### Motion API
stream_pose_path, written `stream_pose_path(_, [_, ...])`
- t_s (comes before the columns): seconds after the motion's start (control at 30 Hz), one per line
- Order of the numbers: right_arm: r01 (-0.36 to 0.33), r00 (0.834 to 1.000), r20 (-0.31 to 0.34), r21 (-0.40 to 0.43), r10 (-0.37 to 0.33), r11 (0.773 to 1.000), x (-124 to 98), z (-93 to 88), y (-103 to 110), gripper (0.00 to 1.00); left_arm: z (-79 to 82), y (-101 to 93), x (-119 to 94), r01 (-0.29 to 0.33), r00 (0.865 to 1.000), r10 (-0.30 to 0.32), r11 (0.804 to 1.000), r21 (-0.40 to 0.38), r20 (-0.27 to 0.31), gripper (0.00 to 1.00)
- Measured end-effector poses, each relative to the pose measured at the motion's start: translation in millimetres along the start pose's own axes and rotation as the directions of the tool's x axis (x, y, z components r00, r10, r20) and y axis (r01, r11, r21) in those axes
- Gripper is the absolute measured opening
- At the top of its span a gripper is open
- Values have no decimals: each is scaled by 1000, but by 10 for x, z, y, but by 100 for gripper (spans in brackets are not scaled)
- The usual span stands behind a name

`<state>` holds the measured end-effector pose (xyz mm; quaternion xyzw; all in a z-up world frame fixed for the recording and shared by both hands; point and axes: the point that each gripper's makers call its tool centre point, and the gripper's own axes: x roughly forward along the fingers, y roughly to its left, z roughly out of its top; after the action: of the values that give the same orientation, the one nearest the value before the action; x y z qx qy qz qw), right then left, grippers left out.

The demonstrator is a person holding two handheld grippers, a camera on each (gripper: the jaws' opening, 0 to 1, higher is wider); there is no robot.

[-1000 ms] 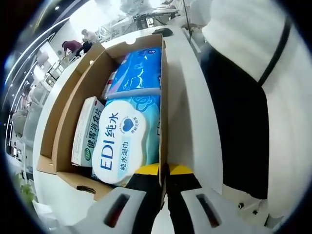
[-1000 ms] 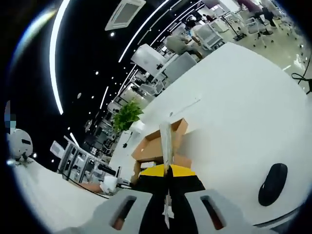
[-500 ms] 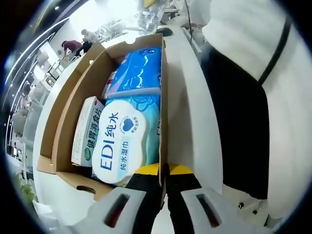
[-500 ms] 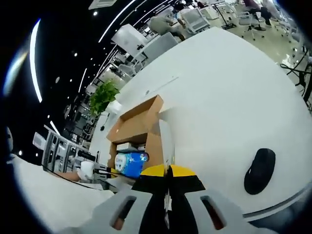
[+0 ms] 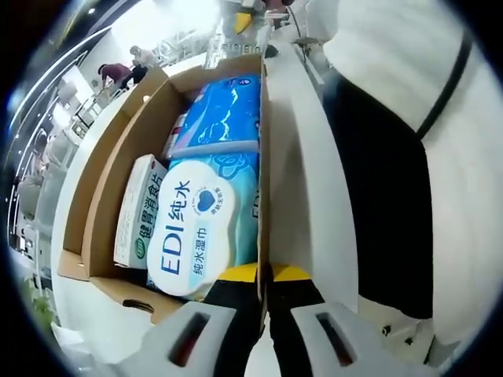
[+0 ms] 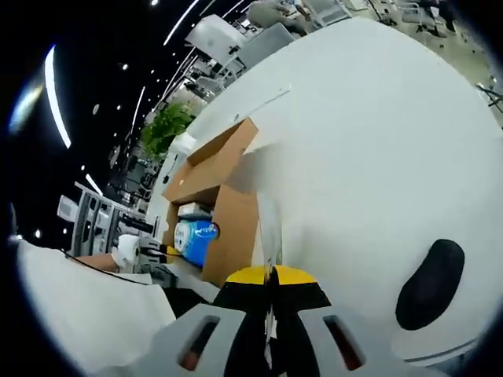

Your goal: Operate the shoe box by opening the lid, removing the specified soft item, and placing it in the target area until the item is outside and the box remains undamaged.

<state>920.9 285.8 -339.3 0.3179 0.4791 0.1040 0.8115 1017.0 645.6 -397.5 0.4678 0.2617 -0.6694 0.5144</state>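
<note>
Since the second before, my right gripper (image 6: 269, 302) had tipped down toward the white table (image 6: 369, 157), so the shoe box (image 6: 216, 184) sat lower and closer in the right gripper view, its blue contents now peeking out. That gripper's jaws stayed pressed together on the thin white lid edge (image 6: 270, 228). A black computer mouse (image 6: 428, 283) lay on the table off to one side.

My left gripper (image 5: 263, 294) had barely shifted. Its jaws remained pinched on the box's long side wall (image 5: 263, 157), holding it. Inside the open box, the wet wipes pack (image 5: 206, 228) lay nearest me, with a blue soft pack (image 5: 224, 110) beyond it and a white-and-green carton (image 5: 137, 212) alongside. A person's white top and black apron (image 5: 393, 157) stood beside the table.
</note>
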Motion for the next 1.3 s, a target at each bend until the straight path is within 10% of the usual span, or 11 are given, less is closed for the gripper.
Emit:
stream_pose_path(0.67, [-21,999,26,67,19,998,171,39,27,0,-18,5,9,-17,1000,17,1000,-2,5,3])
stream_pose_path(1.3, [104,994,-23,-6,-104,995,202,18,-175,0,-8,5,1,-18,1000,18,1000,0,6,3])
